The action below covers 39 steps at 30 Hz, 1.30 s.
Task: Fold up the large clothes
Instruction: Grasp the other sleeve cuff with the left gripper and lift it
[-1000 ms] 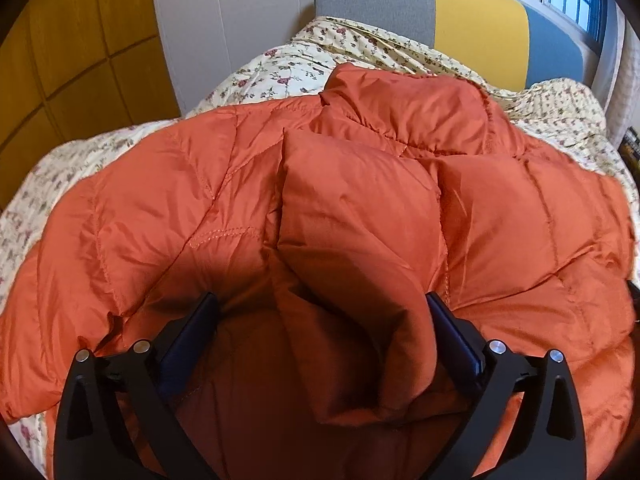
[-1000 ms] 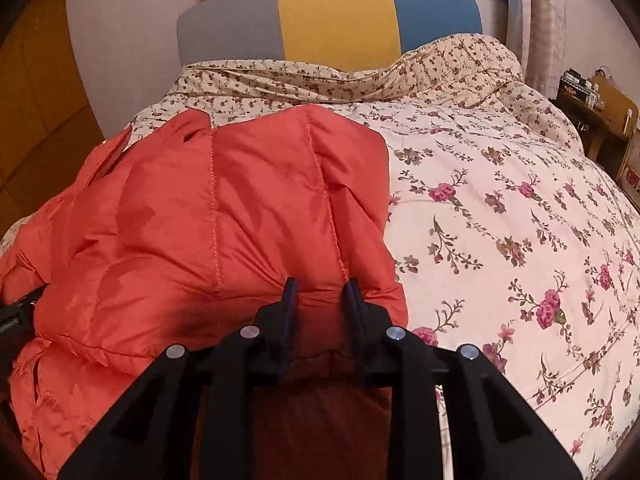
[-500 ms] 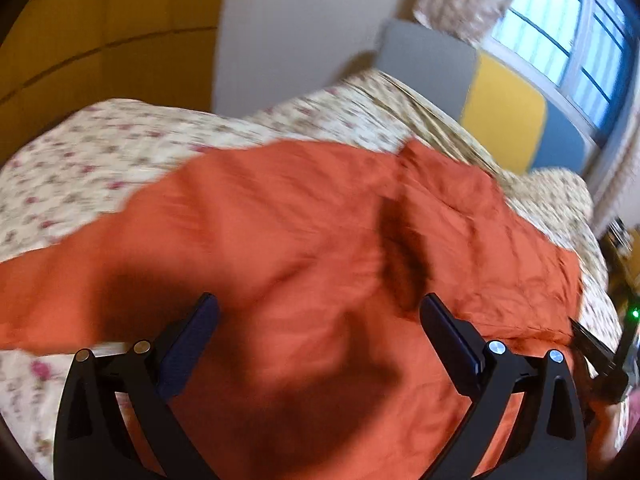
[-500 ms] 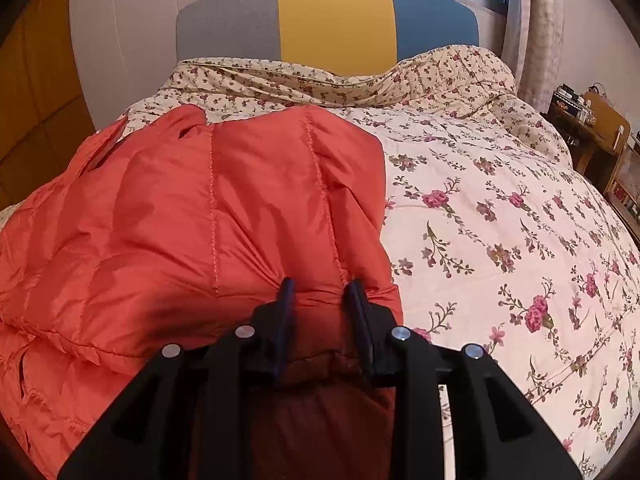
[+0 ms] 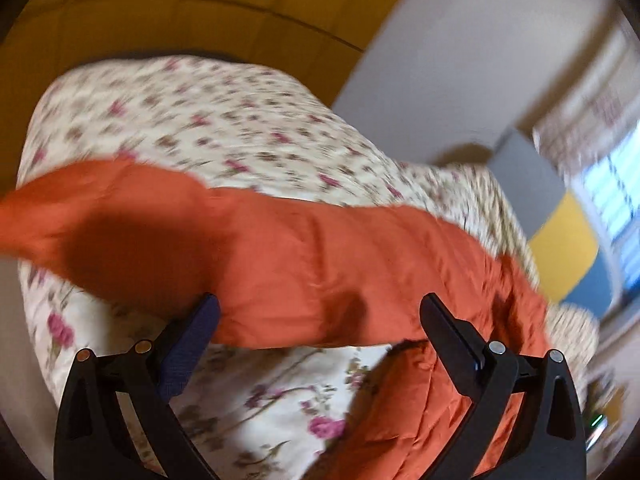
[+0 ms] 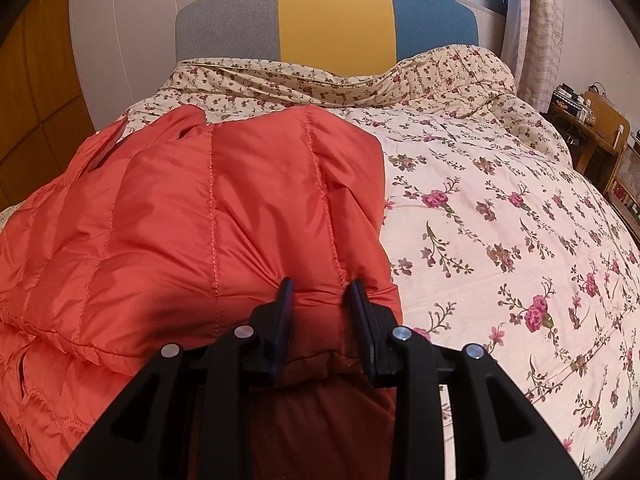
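An orange quilted down jacket (image 6: 192,232) lies on the left side of the floral bed cover (image 6: 500,208), partly folded over itself. My right gripper (image 6: 320,300) is shut on a bunched fold at the jacket's near right edge. In the blurred left wrist view, a sleeve of the jacket (image 5: 280,256) stretches across the bed cover (image 5: 192,128) towards the left. My left gripper (image 5: 320,316) is open and empty, its jaws wide apart just above the sleeve's near edge.
A grey, yellow and blue headboard (image 6: 332,20) stands at the far end under a window. A wooden table with small items (image 6: 580,120) stands at the right of the bed. Yellow wall panels (image 5: 180,8) line the left side.
My left gripper has swung left and away from the jacket's folded middle, and now looks over the sleeve and the bed's left side. My right gripper keeps its hold, almost still.
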Tool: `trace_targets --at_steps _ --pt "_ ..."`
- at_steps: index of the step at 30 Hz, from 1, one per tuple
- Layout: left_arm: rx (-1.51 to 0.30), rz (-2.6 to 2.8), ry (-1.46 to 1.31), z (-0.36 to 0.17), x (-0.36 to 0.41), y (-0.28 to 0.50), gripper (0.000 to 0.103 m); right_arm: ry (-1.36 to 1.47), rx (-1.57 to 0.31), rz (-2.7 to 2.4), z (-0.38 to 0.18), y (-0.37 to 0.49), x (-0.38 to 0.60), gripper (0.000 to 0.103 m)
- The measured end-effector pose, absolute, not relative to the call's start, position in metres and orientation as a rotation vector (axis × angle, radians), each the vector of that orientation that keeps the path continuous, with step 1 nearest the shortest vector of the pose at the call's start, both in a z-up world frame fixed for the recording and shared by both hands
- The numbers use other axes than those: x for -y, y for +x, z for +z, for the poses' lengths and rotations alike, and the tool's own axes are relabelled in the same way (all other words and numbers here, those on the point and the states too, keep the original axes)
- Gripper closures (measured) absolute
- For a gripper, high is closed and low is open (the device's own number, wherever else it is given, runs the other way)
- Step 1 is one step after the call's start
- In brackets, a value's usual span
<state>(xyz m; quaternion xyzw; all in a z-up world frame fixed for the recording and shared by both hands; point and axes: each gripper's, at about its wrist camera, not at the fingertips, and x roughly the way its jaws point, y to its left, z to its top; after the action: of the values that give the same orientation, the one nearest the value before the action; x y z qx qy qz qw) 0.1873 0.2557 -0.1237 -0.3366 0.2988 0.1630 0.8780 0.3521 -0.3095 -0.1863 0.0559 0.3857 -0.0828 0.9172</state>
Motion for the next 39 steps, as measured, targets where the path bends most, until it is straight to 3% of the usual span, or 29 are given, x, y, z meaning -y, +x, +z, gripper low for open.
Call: trace_targets --at_steps 10,18,20,22,25,27,39 --pt "-0.584 0.432 -1.032 -0.151 -0.296 0.130 0.003 0.114 -0.793 -0.172 -0.187 0.352 0.309 0.074" --pt "-0.546 0.491 -1.014 -0.152 -0.318 0.140 0.004 0.115 -0.793 -0.171 -0.187 0.352 0.310 0.073" --pt "-0.518 0.532 -1.039 -0.152 -0.332 0.142 0.012 0.114 -0.793 -0.171 -0.187 0.352 0.310 0.073" --pt "-0.513 0.566 -1.071 -0.154 -0.346 0.143 0.050 0.115 -0.793 -0.170 -0.187 0.352 0.310 0.073" --pt "-0.511 0.565 -1.100 -0.156 -0.355 0.147 0.075 0.115 -0.793 -0.171 -0.187 0.352 0.310 0.073" --pt "-0.473 0.598 -1.028 -0.142 -0.348 0.149 0.081 0.115 -0.792 -0.171 -0.187 0.352 0.310 0.073" --pt "-0.344 0.444 -0.397 -0.045 -0.207 0.217 0.081 0.116 -0.792 -0.171 -0.187 0.352 0.310 0.073"
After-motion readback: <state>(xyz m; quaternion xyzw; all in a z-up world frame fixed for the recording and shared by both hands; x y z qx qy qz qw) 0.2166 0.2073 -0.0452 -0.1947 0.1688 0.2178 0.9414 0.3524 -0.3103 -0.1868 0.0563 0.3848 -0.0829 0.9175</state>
